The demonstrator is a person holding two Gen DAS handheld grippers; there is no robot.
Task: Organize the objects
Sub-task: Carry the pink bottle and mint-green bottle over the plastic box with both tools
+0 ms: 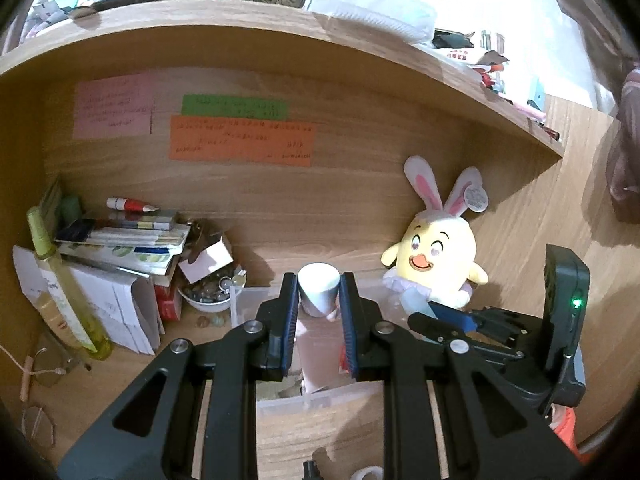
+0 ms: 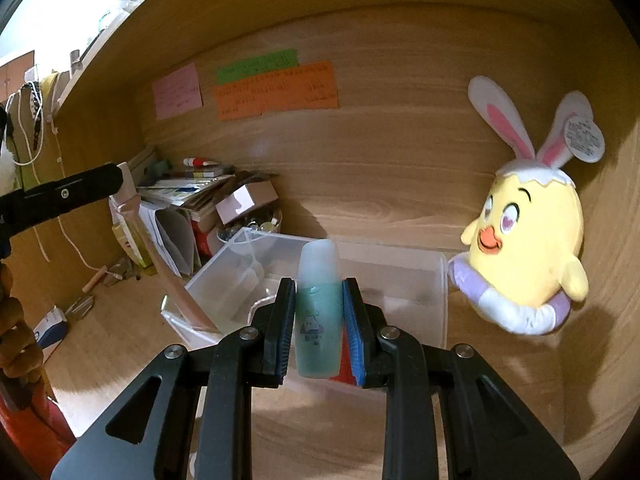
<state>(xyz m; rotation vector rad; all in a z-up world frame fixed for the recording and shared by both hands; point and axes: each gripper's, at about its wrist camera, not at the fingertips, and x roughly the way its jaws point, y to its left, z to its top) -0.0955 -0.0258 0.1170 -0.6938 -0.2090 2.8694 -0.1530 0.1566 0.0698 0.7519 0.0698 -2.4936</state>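
Note:
My left gripper [image 1: 319, 280] is shut on a pink tube with a white cap [image 1: 318, 292], held above a clear plastic bin [image 1: 256, 300]. In the right wrist view the same tube [image 2: 160, 248] hangs down with its lower end inside the bin [image 2: 440, 292], and the left gripper's finger [image 2: 80, 188] shows at the left. My right gripper [image 2: 319, 286] is shut on a teal bottle with a frosted cap [image 2: 319, 312], held over the bin's near side. The right gripper also shows in the left wrist view [image 1: 452, 318].
A yellow chick plush with bunny ears [image 2: 528, 248] leans against the back wall right of the bin. A stack of books and papers [image 1: 120, 248], a bowl of small items [image 1: 208, 296] and a yellow-green bottle [image 1: 60, 280] crowd the left. Sticky notes [image 1: 240, 136] hang on the back panel.

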